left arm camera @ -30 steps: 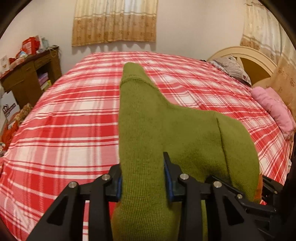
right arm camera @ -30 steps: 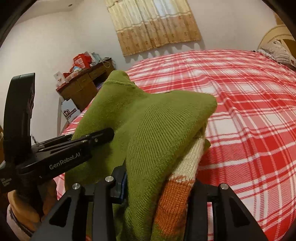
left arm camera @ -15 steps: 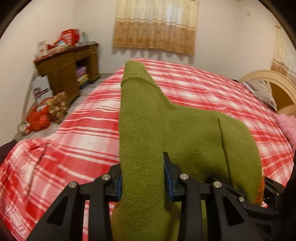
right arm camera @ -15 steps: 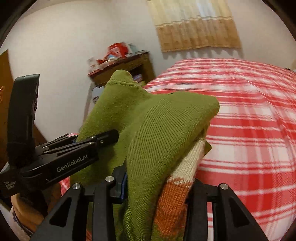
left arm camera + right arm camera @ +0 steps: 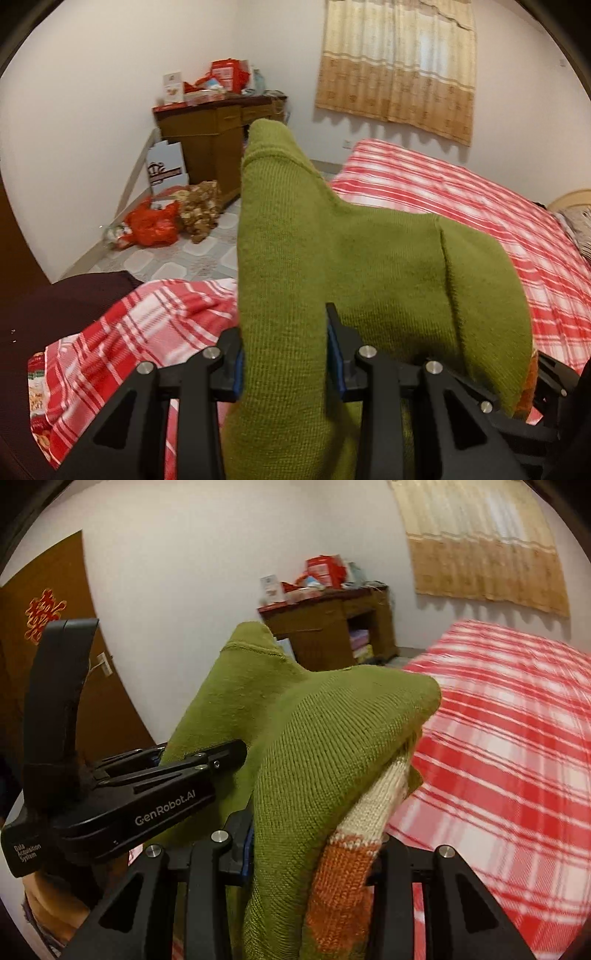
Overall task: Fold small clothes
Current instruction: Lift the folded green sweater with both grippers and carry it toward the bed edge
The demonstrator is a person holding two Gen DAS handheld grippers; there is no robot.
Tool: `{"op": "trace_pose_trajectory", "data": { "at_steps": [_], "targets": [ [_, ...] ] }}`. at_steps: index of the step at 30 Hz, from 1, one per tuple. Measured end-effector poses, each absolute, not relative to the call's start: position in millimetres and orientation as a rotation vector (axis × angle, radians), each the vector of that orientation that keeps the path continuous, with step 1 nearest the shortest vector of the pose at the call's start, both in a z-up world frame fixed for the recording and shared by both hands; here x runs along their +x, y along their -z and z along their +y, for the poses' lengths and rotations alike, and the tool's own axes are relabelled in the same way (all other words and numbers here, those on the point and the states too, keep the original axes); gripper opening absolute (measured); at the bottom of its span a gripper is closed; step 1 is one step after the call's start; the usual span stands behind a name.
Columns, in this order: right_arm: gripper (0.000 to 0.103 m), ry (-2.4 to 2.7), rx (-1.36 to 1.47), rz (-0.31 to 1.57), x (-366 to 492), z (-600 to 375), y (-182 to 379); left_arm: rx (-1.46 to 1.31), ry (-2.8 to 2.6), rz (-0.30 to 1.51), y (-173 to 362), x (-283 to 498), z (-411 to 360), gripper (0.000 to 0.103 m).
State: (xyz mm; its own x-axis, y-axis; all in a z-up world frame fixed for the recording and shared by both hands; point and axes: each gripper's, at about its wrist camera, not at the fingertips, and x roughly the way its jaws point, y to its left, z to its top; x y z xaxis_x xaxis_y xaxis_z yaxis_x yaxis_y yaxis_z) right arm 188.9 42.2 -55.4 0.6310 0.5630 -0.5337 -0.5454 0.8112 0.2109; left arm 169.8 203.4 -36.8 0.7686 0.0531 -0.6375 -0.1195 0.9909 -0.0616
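Left wrist view shows the left hand-held gripper (image 5: pixel 284 354) held above the near corner of the bed (image 5: pixel 480 206), its jaws closed on a fold of the green knit garment (image 5: pixel 332 258). The garment stands up between the fingers, its long axis running forward and upward from the left hand-held gripper to a narrow tip, with the rest draping off to the right. Right wrist view shows the right hand-held gripper (image 5: pixel 314 845) clamped on another bunch of the same garment (image 5: pixel 332 746), where cream and orange stripes show beside the green. To its left, close alongside, the left hand-held gripper (image 5: pixel 207 764) points forward, level. A wooden cabinet (image 5: pixel 218 144) stands ahead by the wall.
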Motion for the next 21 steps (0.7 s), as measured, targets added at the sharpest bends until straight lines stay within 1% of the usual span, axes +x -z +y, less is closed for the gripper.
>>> {"op": "trace_pose_trajectory", "data": {
  "at_steps": [6,10,13,18,20,21],
  "targets": [
    [0.038,-0.628,-0.074,0.600,220,74,82,-0.105,-0.140,0.722,64,207,217,0.036],
    [0.038,-0.593,-0.117,0.653,247,74,108,-0.099,-0.153,0.782,93,229,221,0.036],
    [0.038,-0.585,-0.096,0.677,258,69,124,-0.084,-0.172,0.811,107,237,221,0.036],
    [0.039,-0.604,-0.046,0.714,268,62,130,-0.109,-0.166,0.834,109,239,230,0.038],
    [0.041,-0.608,-0.001,0.739,276,59,132,-0.097,-0.170,0.842,111,240,229,0.039],
    [0.044,-0.611,0.025,0.755,278,56,134,-0.093,-0.171,0.843,111,241,229,0.039]
  ]
}}
